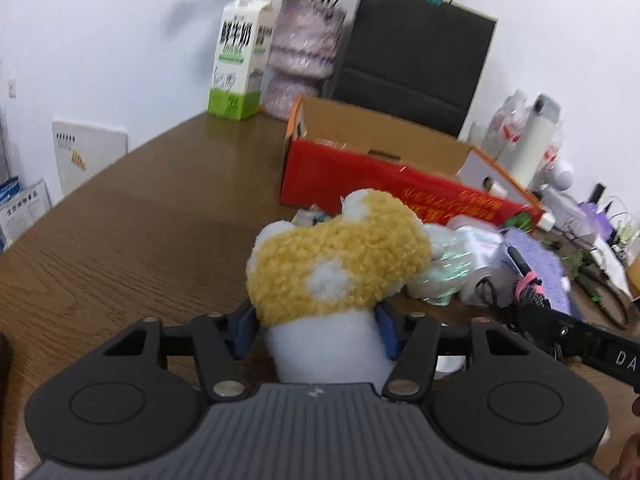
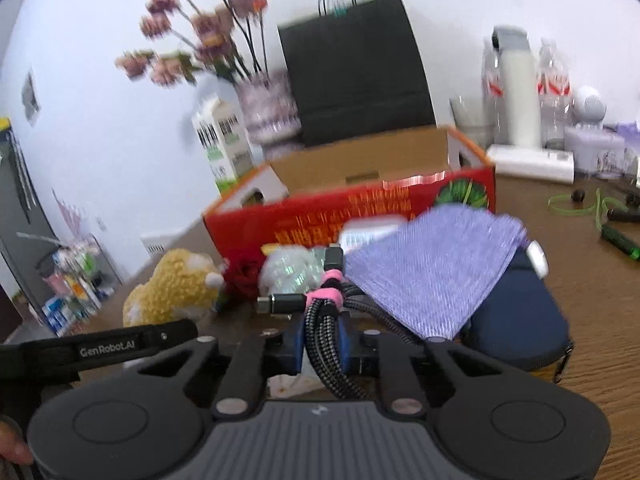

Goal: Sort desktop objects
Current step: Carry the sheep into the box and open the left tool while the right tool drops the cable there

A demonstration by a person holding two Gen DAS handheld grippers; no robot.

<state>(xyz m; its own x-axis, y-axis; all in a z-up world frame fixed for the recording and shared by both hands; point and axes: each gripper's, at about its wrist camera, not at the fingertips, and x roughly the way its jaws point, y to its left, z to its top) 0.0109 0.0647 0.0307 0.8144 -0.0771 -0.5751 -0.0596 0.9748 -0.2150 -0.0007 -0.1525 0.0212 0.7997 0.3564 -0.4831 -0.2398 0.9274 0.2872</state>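
In the left wrist view my left gripper (image 1: 316,330) is shut on a plush mushroom (image 1: 340,268): its blue pads press the white stem under the yellow cap with white spots. The same plush mushroom (image 2: 172,284) shows at lower left in the right wrist view. My right gripper (image 2: 322,342) is shut on a coiled black braided cable (image 2: 324,320) bound with a pink strap, its plugs pointing left. The red open cardboard box (image 1: 400,184) (image 2: 360,216) stands just behind both on the brown table (image 1: 140,232).
A purple cloth (image 2: 436,264), a navy case (image 2: 520,320), a clear wrapped bundle (image 2: 292,272) and a red flower (image 2: 244,276) lie before the box. Behind stand a milk carton (image 1: 238,60), a flower vase (image 1: 304,52), a black paper bag (image 1: 412,56) and bottles (image 2: 516,92).
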